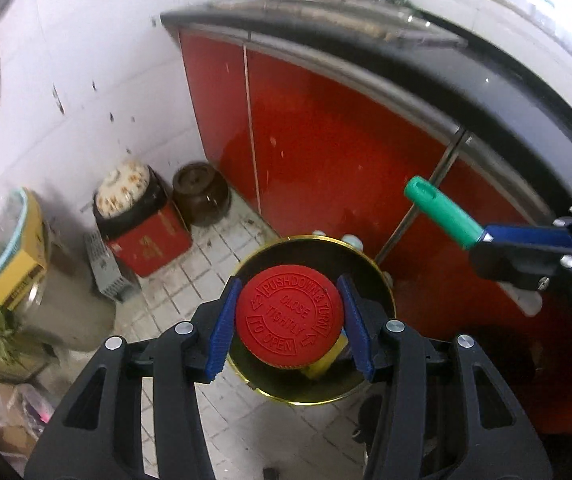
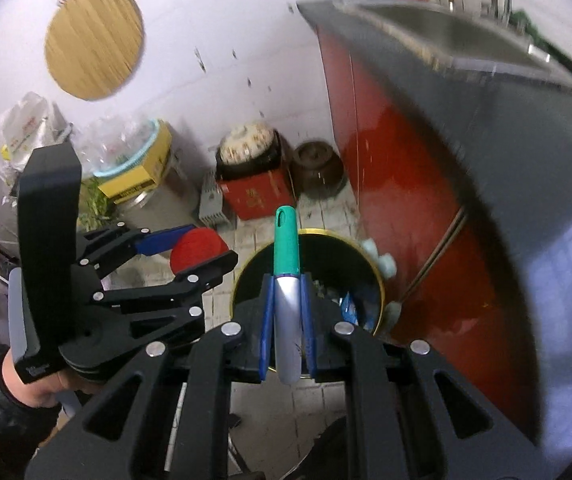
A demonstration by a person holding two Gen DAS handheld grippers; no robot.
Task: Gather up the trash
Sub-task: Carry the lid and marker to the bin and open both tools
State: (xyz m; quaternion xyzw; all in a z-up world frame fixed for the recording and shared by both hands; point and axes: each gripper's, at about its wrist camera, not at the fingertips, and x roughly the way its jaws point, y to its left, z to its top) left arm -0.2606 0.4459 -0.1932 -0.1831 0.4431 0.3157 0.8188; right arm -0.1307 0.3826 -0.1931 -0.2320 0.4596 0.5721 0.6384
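Note:
My left gripper (image 1: 289,322) is shut on a bottle with a red child-proof cap (image 1: 289,316) and a yellow body, held right over the gold-rimmed black trash bin (image 1: 382,280) on the floor. My right gripper (image 2: 287,322) is shut on a marker with a silver barrel and green cap (image 2: 287,248), pointing over the same bin (image 2: 378,276), which holds blue wrappers. The right gripper with the marker (image 1: 442,214) shows at the right in the left wrist view; the left gripper with the red cap (image 2: 198,249) shows at the left in the right wrist view.
Red cabinet doors (image 1: 326,140) under a dark counter (image 1: 506,92) with a sink stand to the right. A red box with a pot (image 1: 146,236), a brown jar (image 1: 200,194), a yellow box (image 1: 22,264) and bags line the white tiled wall.

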